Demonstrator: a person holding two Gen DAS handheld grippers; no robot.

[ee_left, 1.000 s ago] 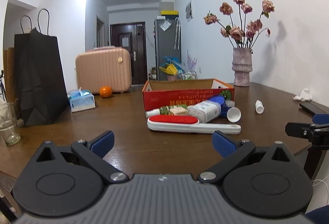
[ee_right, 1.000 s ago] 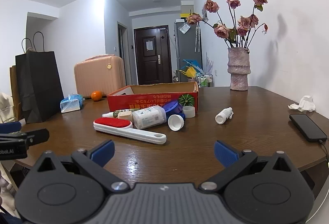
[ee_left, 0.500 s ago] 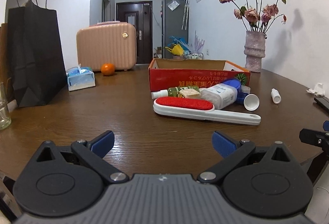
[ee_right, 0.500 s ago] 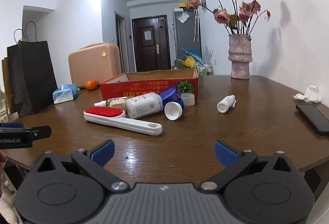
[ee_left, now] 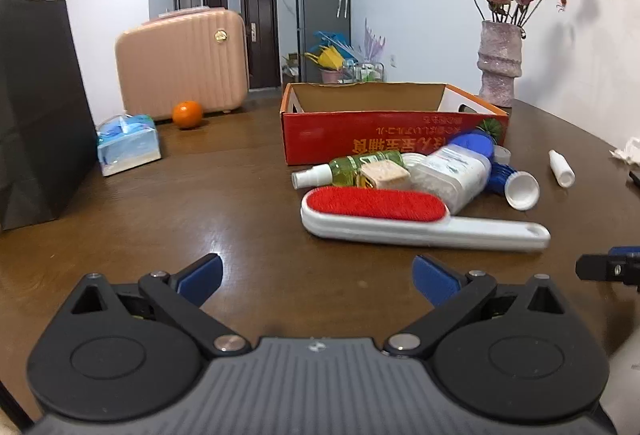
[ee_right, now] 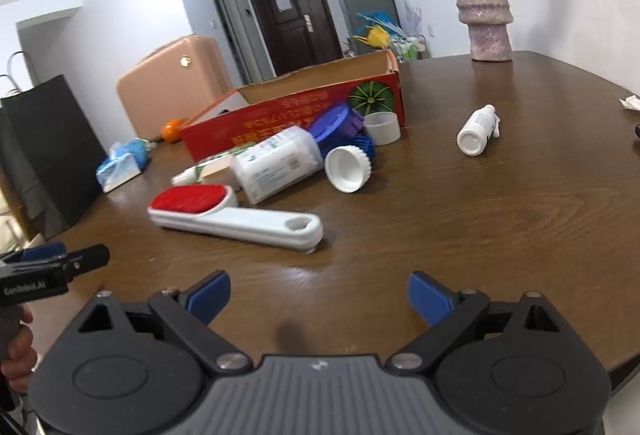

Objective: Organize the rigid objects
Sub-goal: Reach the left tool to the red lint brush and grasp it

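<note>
Both grippers hover low over the glossy wood-grain table (ee_right: 500,203), each empty: the left gripper (ee_left: 316,273) with its blue pads spread wide, the right gripper (ee_right: 318,295) just as wide. Ahead lies one lint brush (ee_right: 236,213), smooth white plastic with a fuzzy red oval pad and a long flat handle. Behind it a heap: one clear ribbed jar (ee_right: 278,163) on its side, one green spray bottle (ee_left: 348,169), one white ridged cap (ee_right: 347,168), blue lids I can't count. One small white bottle (ee_right: 477,131) lies apart to the right. All of it sits in front of the one red cardboard box (ee_left: 394,141), open-topped. One rough pink vase (ee_right: 484,15) stands beyond.
</note>
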